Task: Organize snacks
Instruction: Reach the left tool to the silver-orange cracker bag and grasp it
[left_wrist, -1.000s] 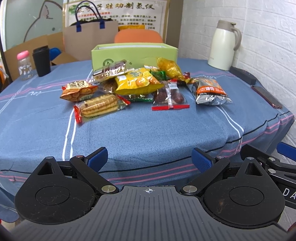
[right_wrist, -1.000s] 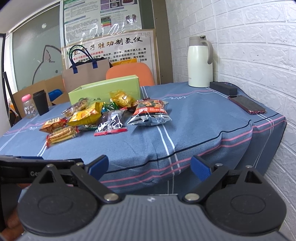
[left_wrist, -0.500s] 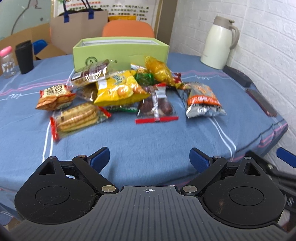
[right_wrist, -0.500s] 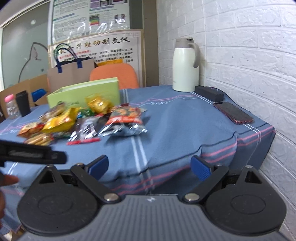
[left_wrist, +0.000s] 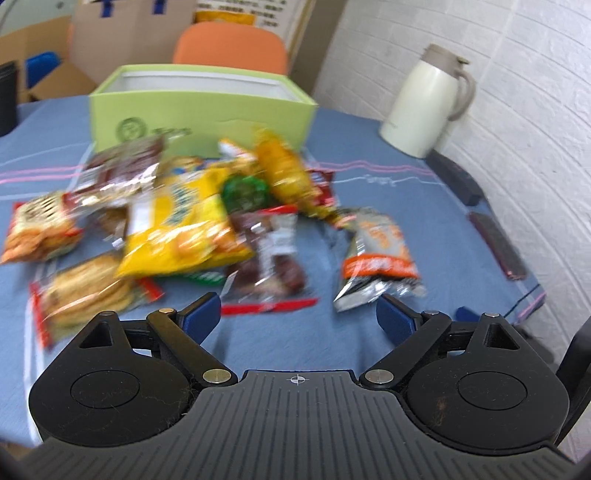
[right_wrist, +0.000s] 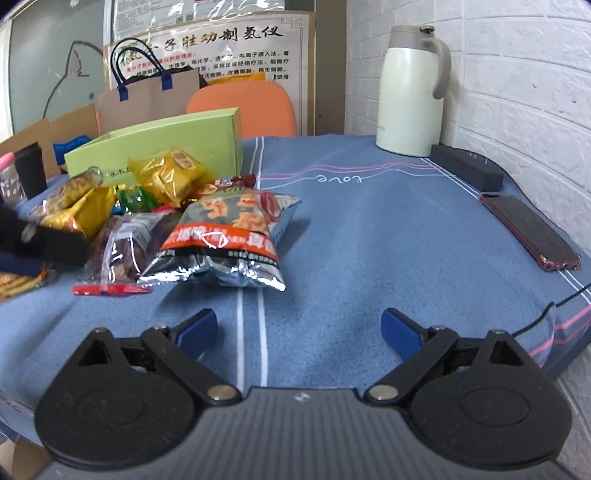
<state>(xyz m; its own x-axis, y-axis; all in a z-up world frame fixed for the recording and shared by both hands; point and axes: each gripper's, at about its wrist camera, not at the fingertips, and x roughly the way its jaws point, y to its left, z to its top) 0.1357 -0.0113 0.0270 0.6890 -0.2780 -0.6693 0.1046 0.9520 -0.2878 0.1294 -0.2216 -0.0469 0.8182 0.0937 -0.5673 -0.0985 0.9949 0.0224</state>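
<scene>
Several snack packets lie in a heap on the blue tablecloth in front of an open green box (left_wrist: 199, 107). Among them are a yellow chip bag (left_wrist: 181, 225), a clear red-edged bag of dates (left_wrist: 269, 266) and a silver-and-orange bag (left_wrist: 373, 254), also in the right wrist view (right_wrist: 225, 240). My left gripper (left_wrist: 299, 317) is open and empty just short of the date bag. My right gripper (right_wrist: 299, 332) is open and empty over bare cloth, in front of the silver bag. The left gripper's tip (right_wrist: 44, 243) shows at the left edge of the right wrist view.
A white thermos jug (right_wrist: 413, 96) stands at the back right by the brick wall. A dark case (right_wrist: 467, 171) and a phone (right_wrist: 528, 232) lie along the right table edge. An orange chair (right_wrist: 243, 107) and a paper bag (right_wrist: 147, 96) stand behind the green box (right_wrist: 155, 151).
Both grippers have moved forward over the table toward the snack heap. The left wrist view is now blurred by motion. Both stay open.
</scene>
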